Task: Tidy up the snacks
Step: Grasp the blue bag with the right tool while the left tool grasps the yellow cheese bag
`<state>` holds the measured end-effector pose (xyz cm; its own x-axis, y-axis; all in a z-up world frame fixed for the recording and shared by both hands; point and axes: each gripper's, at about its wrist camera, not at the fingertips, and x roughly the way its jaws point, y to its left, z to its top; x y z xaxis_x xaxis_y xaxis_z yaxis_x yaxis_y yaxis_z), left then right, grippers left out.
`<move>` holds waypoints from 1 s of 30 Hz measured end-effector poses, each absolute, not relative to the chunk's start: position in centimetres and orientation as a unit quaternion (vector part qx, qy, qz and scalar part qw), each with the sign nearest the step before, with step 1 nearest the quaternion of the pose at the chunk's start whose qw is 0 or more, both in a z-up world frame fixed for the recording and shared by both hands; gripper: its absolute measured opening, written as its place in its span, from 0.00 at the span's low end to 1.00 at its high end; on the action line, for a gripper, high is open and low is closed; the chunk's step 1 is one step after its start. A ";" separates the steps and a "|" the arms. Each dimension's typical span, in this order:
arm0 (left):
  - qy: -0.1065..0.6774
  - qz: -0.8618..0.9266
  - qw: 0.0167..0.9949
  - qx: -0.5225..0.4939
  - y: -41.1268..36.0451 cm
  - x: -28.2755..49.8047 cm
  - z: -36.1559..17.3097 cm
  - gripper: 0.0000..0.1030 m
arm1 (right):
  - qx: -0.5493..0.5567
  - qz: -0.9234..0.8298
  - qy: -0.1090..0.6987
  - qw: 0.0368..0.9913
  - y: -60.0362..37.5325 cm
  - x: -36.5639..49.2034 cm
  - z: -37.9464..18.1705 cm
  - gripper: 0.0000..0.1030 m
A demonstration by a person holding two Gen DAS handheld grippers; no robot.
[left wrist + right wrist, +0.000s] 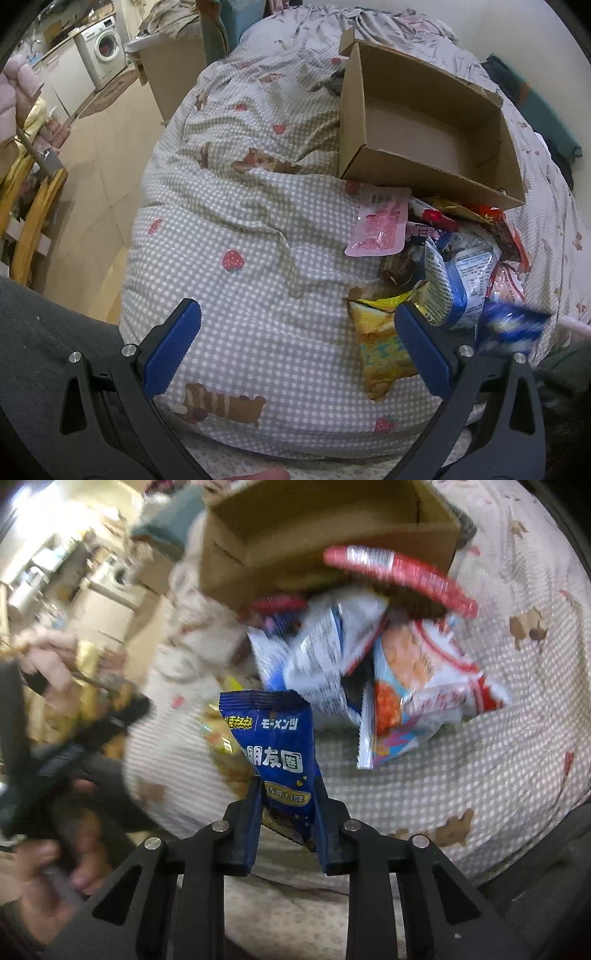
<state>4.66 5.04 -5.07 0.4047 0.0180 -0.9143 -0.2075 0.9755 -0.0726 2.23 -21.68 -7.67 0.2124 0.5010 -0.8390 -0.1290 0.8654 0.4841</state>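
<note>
An open, empty cardboard box (424, 122) lies on the checked quilt; it also shows in the right wrist view (325, 528). A pile of snack packets (454, 258) lies just in front of it, with a pink packet (380, 229) and a yellow packet (380, 343). My left gripper (295, 343) is open and empty, above the quilt left of the pile. My right gripper (284, 801) is shut on a dark blue snack packet (277, 746), held upright above the quilt in front of the pile (369, 657). This packet shows blurred in the left wrist view (509, 325).
The checked quilt (240, 221) with strawberry prints covers a bed. A floor (96, 184), a washing machine (105, 48) and a wooden chair (26, 206) are to the left. Dark clothing (535, 110) lies at the far right.
</note>
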 end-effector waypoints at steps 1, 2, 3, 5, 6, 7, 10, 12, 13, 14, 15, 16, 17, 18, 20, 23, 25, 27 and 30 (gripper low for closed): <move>0.546 0.069 0.830 -0.091 5.1 4.8 -5.2 1.00 | 0.165 0.208 0.573 0.775 -22.5 2.2 -6.5 0.25; 0.551 0.073 0.826 -0.093 5.0 4.9 -5.5 1.00 | 0.169 0.206 0.561 0.784 -23.3 2.1 -5.7 0.25; 0.555 0.072 0.823 -0.096 4.8 5.1 -5.6 1.00 | 0.173 0.205 0.545 0.794 -23.9 2.2 -4.9 0.25; 0.571 0.060 0.812 -0.106 4.1 5.5 -6.4 1.00 | 0.180 0.197 0.521 0.811 -25.1 2.6 -3.8 0.25; 0.581 0.052 0.805 -0.113 3.7 5.7 -7.0 1.00 | 0.186 0.195 0.518 0.812 -25.4 2.8 -3.7 0.25; 0.589 0.045 0.798 -0.118 3.2 5.9 -7.5 1.00 | 0.194 0.192 0.517 0.811 -25.9 3.1 -3.8 0.25; 0.602 0.029 0.790 -0.115 1.9 6.1 -8.6 1.00 | 0.204 0.177 0.520 0.810 -26.7 3.1 -4.4 0.25; 0.607 0.020 0.786 -0.111 1.2 6.2 -9.3 1.00 | 0.207 0.170 0.525 0.808 -27.1 3.3 -4.5 0.25; 0.610 0.018 0.784 -0.110 0.9 6.3 -9.7 1.00 | 0.204 0.170 0.523 0.810 -26.9 3.3 -4.5 0.25; 0.615 0.015 0.780 -0.114 0.8 6.5 -10.1 0.99 | 0.199 0.169 0.520 0.813 -26.7 3.3 -4.6 0.25; 0.619 0.013 0.777 -0.119 0.7 6.7 -10.5 0.97 | 0.195 0.170 0.518 0.815 -26.2 3.2 -4.6 0.25; 0.624 0.010 0.771 -0.127 0.6 7.0 -11.0 0.97 | 0.190 0.170 0.516 0.817 -25.6 3.0 -5.1 0.25; 0.629 0.007 0.766 -0.132 0.5 7.1 -11.4 0.95 | 0.188 0.171 0.516 0.818 -25.5 3.0 -5.1 0.25; 0.638 -0.001 0.757 -0.143 0.3 7.2 -11.9 0.93 | 0.188 0.171 0.515 0.819 -25.4 3.0 -5.2 0.25; 0.652 -0.018 0.744 -0.149 -0.4 7.5 -12.8 0.88 | 0.190 0.172 0.515 0.818 -25.2 3.2 -5.3 0.25; 0.658 -0.030 0.737 -0.148 -1.2 7.8 -13.7 0.67 | 0.191 0.171 0.517 0.816 -24.8 3.5 -5.6 0.25; 0.663 -0.031 0.731 -0.156 -1.3 7.8 -14.0 0.57 | 0.195 0.171 0.517 0.816 -25.0 3.6 -5.6 0.25; 0.662 -0.030 0.733 -0.156 -1.3 7.8 -13.9 0.50 | 0.197 0.170 0.516 0.816 -25.0 3.6 -5.6 0.25; 0.662 -0.025 0.734 -0.149 -1.0 7.3 -13.1 0.43 | 0.200 0.171 0.514 0.816 -25.2 3.5 -5.5 0.25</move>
